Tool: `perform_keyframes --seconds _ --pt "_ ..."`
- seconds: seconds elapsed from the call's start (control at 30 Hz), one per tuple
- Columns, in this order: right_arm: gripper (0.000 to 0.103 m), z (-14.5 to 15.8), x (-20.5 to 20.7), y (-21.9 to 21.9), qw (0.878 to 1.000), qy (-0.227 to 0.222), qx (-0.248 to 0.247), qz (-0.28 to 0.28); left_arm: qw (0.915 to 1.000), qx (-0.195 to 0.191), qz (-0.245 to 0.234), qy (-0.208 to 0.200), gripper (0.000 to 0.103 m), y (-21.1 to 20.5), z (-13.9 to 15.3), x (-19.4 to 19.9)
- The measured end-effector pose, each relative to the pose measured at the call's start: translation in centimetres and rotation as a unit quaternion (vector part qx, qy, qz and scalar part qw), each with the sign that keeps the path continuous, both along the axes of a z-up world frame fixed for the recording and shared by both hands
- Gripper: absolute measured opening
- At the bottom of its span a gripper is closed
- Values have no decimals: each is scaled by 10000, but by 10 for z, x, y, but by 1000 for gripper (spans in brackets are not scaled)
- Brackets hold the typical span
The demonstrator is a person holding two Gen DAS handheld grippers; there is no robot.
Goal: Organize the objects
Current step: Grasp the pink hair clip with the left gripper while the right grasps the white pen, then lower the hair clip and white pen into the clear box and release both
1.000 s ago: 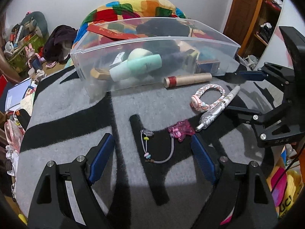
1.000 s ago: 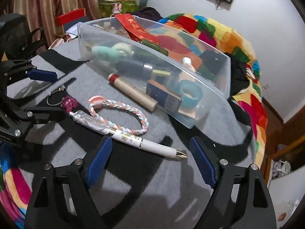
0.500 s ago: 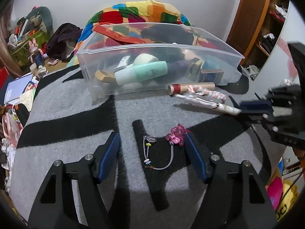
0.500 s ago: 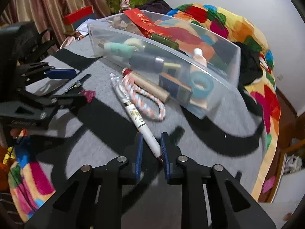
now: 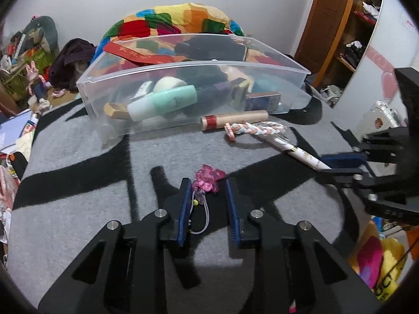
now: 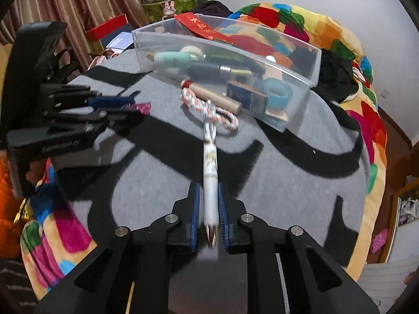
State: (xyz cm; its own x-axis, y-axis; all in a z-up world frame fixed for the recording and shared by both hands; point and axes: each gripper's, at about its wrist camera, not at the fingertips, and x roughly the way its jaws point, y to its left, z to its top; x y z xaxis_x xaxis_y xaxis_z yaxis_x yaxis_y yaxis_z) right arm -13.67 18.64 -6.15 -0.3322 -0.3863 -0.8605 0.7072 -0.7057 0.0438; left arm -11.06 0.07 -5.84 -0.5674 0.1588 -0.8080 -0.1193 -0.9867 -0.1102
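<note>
My right gripper (image 6: 208,191) is shut on a white pen (image 6: 210,167) and holds it by its tip end; the braided cord loop (image 6: 209,110) hangs around the pen's far end. My left gripper (image 5: 207,183) is partly closed around a pink charm (image 5: 208,177) with a thin grey cord (image 5: 204,212) lying on the grey blanket; its pads are close beside the cord, and contact is unclear. A clear plastic bin (image 5: 193,89) holding several items stands behind. A cardboard tube (image 5: 235,119) lies against the bin's front.
The grey and black blanket (image 5: 78,196) covers the surface. A colourful quilt (image 5: 172,21) is piled behind the bin. Clutter (image 5: 23,52) sits at the left, a wooden door and shelves (image 5: 340,26) at the right.
My right gripper closed on the pen and lifted it, dragging the braided loop along. My left gripper moved forward over the charm's cord and narrowed its jaws.
</note>
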Motion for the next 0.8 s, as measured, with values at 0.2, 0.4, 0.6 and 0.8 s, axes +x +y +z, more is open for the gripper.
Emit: perform_keyframes --seconds 0.2,0.4,0.6,0.8 --pt "16 -3 -8 -4 9991 11 -243 -338 9992 -390 19 105 26 10 -3 -4" --pt "10 -1 -3 7 9964 -220 -522 -623 9991 -350 99 207 20 9 -3 -3" --pt "10 4 14 25 9944 -239 -660 -796 9995 -197 146 215 20 4 2 15" --pt "10 25 23 45 9905 6 -964 -981 9988 -115 257 395 20 0 18 28"
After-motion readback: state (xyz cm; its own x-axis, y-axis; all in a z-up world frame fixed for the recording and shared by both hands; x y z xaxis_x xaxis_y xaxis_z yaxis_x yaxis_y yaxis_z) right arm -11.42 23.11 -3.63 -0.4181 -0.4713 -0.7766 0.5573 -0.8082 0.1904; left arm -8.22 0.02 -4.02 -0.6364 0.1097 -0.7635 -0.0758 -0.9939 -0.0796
